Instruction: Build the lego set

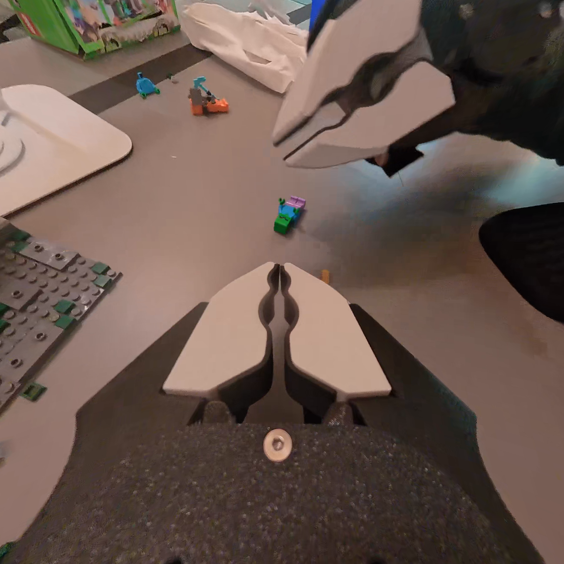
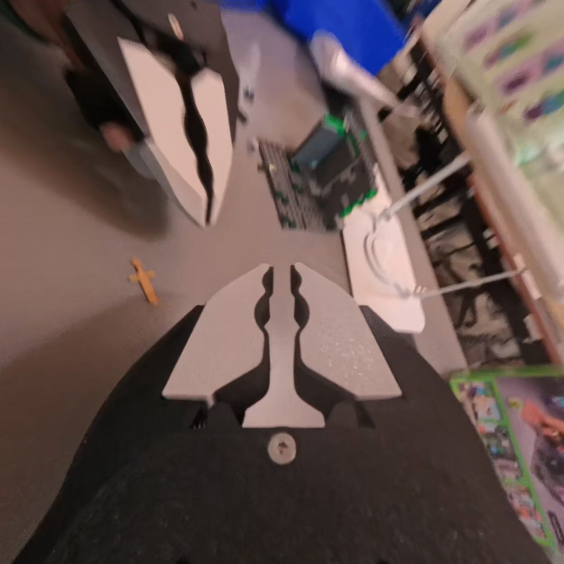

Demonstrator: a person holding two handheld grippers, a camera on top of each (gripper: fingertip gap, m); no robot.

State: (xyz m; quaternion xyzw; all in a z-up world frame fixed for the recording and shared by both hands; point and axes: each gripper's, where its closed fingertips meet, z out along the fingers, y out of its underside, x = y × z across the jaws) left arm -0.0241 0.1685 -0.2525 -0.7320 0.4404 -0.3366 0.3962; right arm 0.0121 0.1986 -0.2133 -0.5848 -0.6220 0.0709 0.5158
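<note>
My left gripper (image 1: 280,266) is shut with nothing between its pads, low over the grey table. It also shows in the right wrist view (image 2: 208,222), shut. A small figure with a green head, blue body and purple legs (image 1: 288,215) lies on the table just ahead of it. A golden toy sword (image 2: 143,280) lies on the table left of my right gripper (image 2: 282,268), which is open by a narrow gap and empty. The sword's tip peeks out beside my left fingers (image 1: 326,274). My right gripper hangs above the figure in the left wrist view (image 1: 282,151). The grey studded baseplate (image 1: 45,305) with green tiles lies at left.
An orange and grey small build (image 1: 209,102) and a blue figure (image 1: 145,85) lie farther back. A green set box (image 1: 91,24) and a white paper bag (image 1: 244,39) stand at the back. A white stand base (image 1: 61,137) lies beside the baseplate. Another box (image 2: 518,457) lies at right.
</note>
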